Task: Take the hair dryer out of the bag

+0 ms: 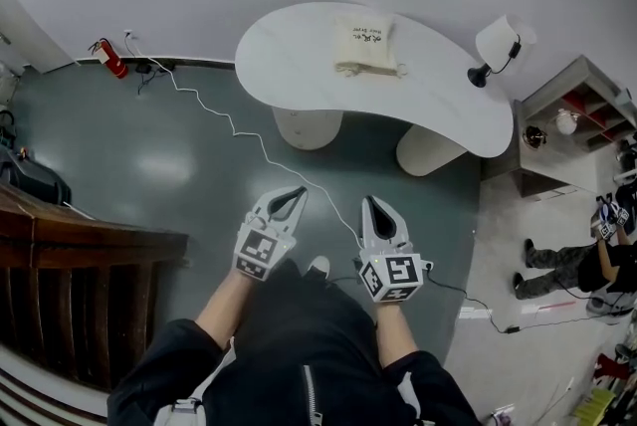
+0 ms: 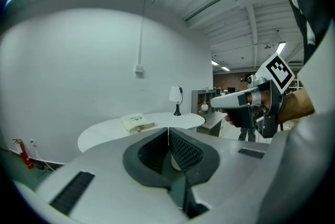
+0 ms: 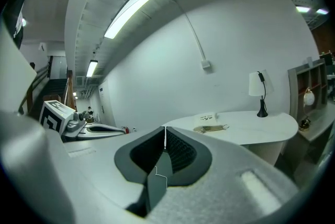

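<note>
A cream cloth bag [image 1: 365, 44] with dark print lies flat on the white curved table [image 1: 299, 56], far ahead of me; the hair dryer itself does not show. The same bag [image 2: 137, 122] sits small on the tabletop in the left gripper view, and the bag [image 3: 210, 121] shows again in the right gripper view. My left gripper [image 1: 298, 194] is shut and empty, held over the dark floor well short of the table. My right gripper [image 1: 370, 204] is beside it, also shut with nothing between its jaws.
A white table lamp [image 1: 498, 45] stands at the table's right end. A white cable [image 1: 239, 130] runs across the floor toward me from a red fire extinguisher [image 1: 111, 59] by the wall. Shelves [image 1: 572, 120] stand at right, a dark wooden counter [image 1: 70, 265] at left. A person [image 1: 572, 267] is at far right.
</note>
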A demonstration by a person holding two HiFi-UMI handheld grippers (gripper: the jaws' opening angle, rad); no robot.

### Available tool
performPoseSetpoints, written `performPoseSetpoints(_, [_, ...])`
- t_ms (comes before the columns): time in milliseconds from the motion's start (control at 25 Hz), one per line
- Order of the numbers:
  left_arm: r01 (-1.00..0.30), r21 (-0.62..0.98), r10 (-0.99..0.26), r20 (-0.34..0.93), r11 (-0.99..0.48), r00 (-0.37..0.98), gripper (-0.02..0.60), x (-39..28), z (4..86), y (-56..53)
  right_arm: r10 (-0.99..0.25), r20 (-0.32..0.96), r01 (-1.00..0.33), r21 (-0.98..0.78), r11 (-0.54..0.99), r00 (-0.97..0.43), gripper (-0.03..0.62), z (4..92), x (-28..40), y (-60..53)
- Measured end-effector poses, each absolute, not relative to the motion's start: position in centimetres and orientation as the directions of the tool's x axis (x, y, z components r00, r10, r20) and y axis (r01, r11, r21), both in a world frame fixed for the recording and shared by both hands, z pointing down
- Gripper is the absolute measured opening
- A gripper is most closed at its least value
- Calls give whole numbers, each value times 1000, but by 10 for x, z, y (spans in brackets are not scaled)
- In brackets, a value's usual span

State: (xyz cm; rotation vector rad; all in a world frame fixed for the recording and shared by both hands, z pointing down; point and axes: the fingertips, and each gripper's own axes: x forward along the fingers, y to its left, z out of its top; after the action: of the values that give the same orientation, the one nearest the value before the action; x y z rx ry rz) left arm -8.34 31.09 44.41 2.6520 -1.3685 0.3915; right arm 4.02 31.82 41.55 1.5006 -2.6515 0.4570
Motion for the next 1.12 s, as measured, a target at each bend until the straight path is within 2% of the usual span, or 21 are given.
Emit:
performPoseSetpoints(600, [-795,11,-754,312,-606,578,12,-72,458,249,-841,199,-859,-224,461,-503,5,425,49,261])
performPoseSetpoints(1120, [-728,54,-682,308,-684,663,12,-65,463,115,-869,256,-903,-199,382,-424,5,426,48,141])
